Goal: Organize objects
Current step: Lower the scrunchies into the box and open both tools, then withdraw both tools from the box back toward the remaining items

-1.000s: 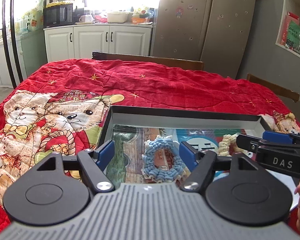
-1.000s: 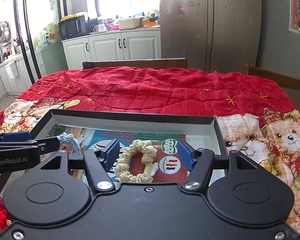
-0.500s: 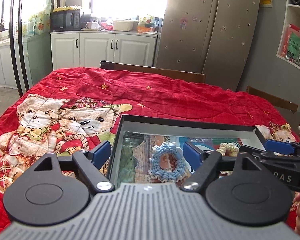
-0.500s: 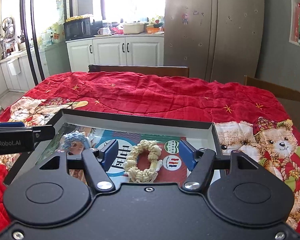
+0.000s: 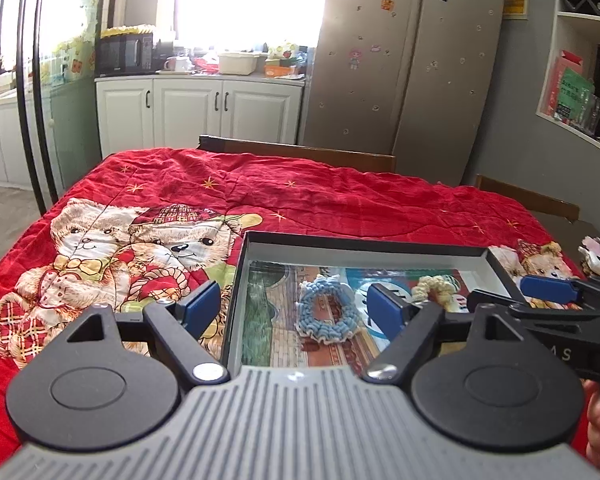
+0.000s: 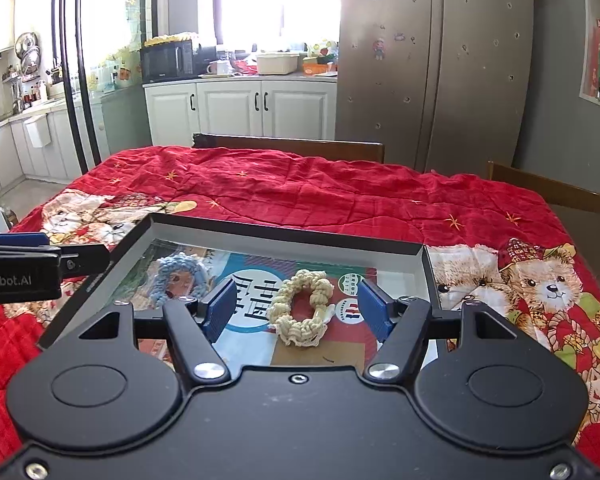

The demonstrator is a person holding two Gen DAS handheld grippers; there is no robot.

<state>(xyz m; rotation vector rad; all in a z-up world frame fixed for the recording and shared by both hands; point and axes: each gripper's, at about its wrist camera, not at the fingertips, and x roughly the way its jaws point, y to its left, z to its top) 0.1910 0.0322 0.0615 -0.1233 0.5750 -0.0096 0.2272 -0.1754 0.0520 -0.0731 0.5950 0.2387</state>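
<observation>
A red quilted teddy-bear blanket (image 5: 300, 200) covers the table; at twelve o'clock, dark wooden chair backs (image 6: 296, 146); beyond, white kitchen cabinets (image 6: 240, 106), a black microwave (image 6: 166, 60) at eleven, a tall steel refrigerator (image 6: 432, 64) at one.

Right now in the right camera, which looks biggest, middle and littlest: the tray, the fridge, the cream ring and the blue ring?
1. Fridge, though it stands far off, so truly bigger still.
2. Tray.
3. Cream ring and blue ring: too close to rank; the blue one is farther and partly hidden by the right gripper.
</observation>
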